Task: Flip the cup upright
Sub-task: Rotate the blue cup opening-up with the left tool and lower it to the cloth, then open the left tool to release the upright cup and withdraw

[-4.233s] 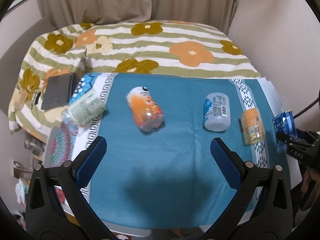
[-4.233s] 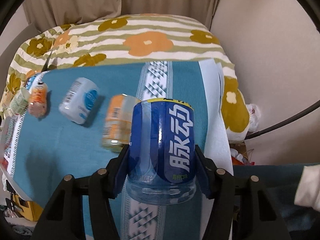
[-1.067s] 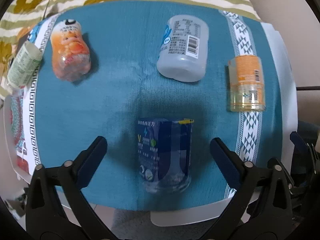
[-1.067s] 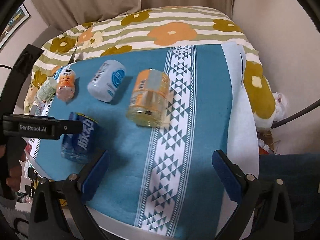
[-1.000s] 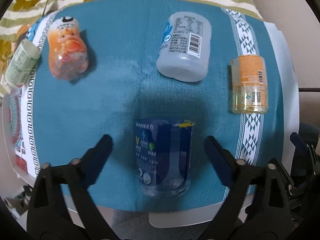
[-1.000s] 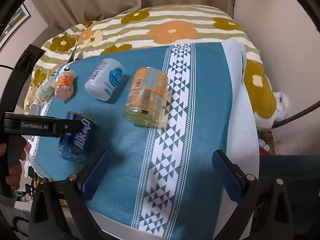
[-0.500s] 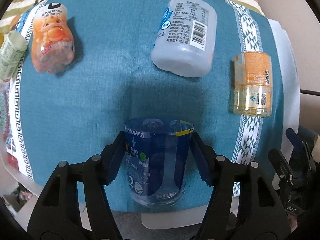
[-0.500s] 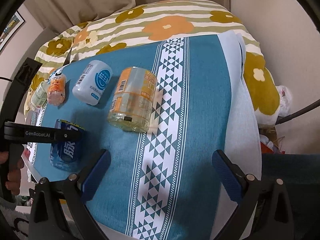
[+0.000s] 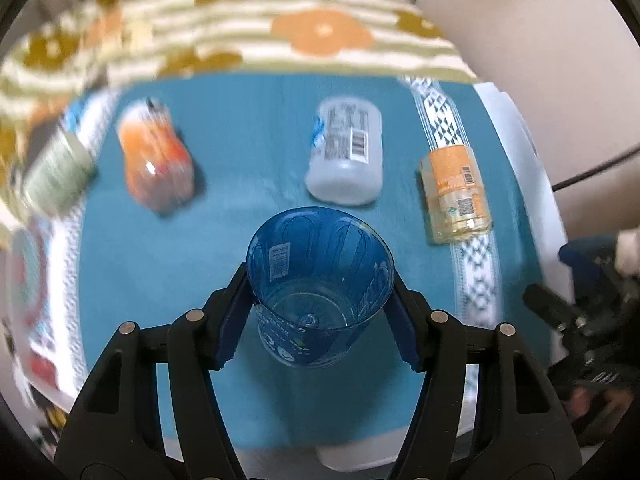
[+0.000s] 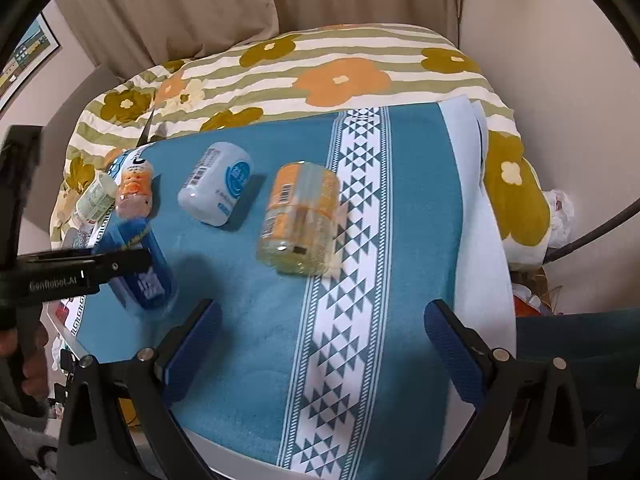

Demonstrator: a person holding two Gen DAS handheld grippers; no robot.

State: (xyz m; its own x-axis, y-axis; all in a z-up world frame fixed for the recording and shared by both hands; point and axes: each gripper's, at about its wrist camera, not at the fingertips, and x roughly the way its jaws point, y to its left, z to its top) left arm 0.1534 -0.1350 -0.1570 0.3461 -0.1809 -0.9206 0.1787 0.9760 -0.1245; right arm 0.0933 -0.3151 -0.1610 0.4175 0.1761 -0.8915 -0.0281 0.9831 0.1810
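My left gripper (image 9: 320, 322) is shut on the clear blue plastic cup (image 9: 318, 280). The cup's open mouth faces toward my left wrist camera, and I see down to its base. It is held just above the teal cloth (image 9: 240, 152). In the right wrist view the blue cup (image 10: 138, 262) shows at the left, tilted, in the left gripper's fingers (image 10: 116, 266). My right gripper (image 10: 320, 344) is open and empty over the front of the cloth, right of the cup.
Lying on the cloth are an orange-labelled cup (image 9: 456, 194), a white cup (image 9: 346, 156), an orange printed cup (image 9: 156, 164) and a green one (image 9: 56, 176) at the left edge. A flowered blanket (image 10: 340, 72) lies behind. The table's front edge is close.
My left gripper closed on the blue cup, lifted it and tipped it, so its mouth now faces the camera. My right gripper stayed open and drew back slightly.
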